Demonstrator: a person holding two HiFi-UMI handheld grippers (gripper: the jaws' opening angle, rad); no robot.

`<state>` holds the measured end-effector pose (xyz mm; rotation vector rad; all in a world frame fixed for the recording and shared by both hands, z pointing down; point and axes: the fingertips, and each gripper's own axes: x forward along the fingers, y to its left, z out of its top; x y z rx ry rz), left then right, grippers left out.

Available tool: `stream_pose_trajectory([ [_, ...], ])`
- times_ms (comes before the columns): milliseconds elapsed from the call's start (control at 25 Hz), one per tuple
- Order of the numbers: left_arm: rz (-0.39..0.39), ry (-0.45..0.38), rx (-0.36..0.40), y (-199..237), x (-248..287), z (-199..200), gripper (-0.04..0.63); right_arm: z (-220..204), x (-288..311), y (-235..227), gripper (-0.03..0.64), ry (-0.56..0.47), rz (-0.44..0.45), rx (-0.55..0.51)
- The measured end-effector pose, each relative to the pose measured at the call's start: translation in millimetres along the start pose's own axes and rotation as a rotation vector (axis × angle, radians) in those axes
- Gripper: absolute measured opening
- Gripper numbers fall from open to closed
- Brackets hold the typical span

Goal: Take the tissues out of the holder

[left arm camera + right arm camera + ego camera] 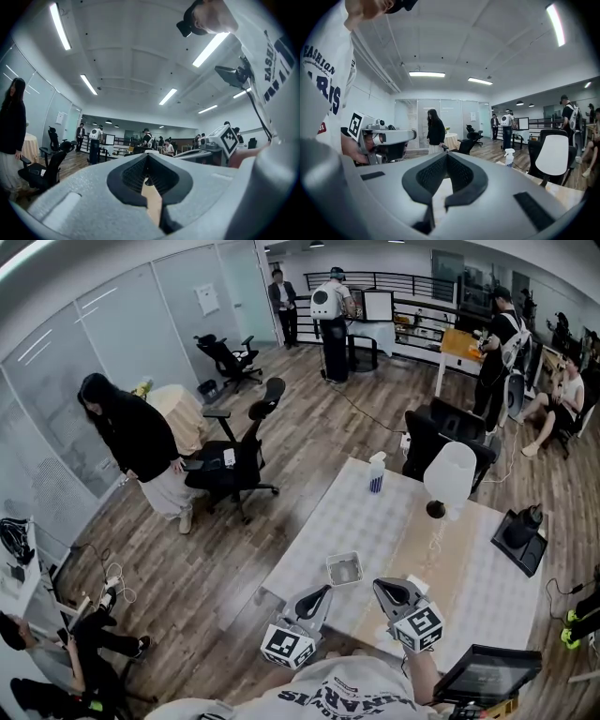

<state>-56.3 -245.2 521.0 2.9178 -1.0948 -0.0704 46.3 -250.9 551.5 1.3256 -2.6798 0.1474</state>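
The tissue holder, a small square open-topped box, stands on the near part of the white-covered table. Its inside looks pale grey and I cannot make out tissues in it. My left gripper hovers just in front of the holder's near left corner, jaws together and empty. My right gripper sits to the holder's right, apart from it, its jaws also together with nothing between them. Both grippers point roughly level across the table.
A white table lamp and a spray bottle stand farther back on the table. A black device lies at the right edge, a tablet screen at the near right. Office chairs and people stand around.
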Motion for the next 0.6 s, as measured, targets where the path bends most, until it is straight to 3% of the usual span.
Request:
stream_pose_trajectory([
  [440,-0.003,0.023,-0.01,-4,8,-3,0.003,-7,-5,-6,0.006,0.013,0.008,0.029],
  [600,-0.041,0.044,-0.001,-8,18,-4,0.003,-12,-10,-10,0.006,0.028,-0.015,0.038],
])
